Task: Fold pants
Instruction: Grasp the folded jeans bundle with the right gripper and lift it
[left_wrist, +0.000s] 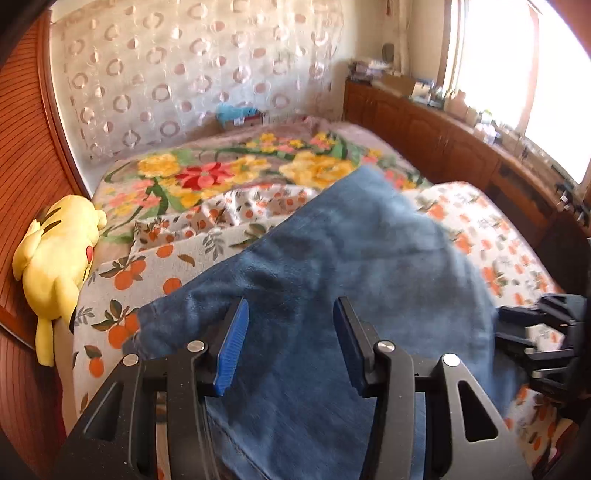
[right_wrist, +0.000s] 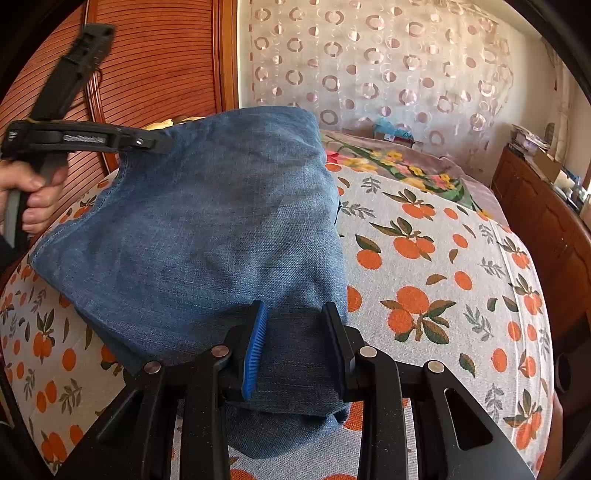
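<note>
Right gripper (right_wrist: 293, 343) clamped on the near end of the blue denim pants (right_wrist: 207, 229) on the bed.
Its blue-padded fingers (right_wrist: 255, 354) pinch a thick fold of the denim at the end nearest the camera. Left gripper (right_wrist: 155, 142), held by a hand (right_wrist: 35, 195), grips the far left corner of the pants and holds that corner lifted above the orange-print bedsheet (right_wrist: 436, 280); in its own view its jaws stand apart, with denim filling the space between and below them. Beyond the pants lies a floral blanket (left_wrist: 229, 173). Left of the pants, a yellow plush toy (left_wrist: 59, 262) rests against the wooden headboard (left_wrist: 26, 192).
</note>
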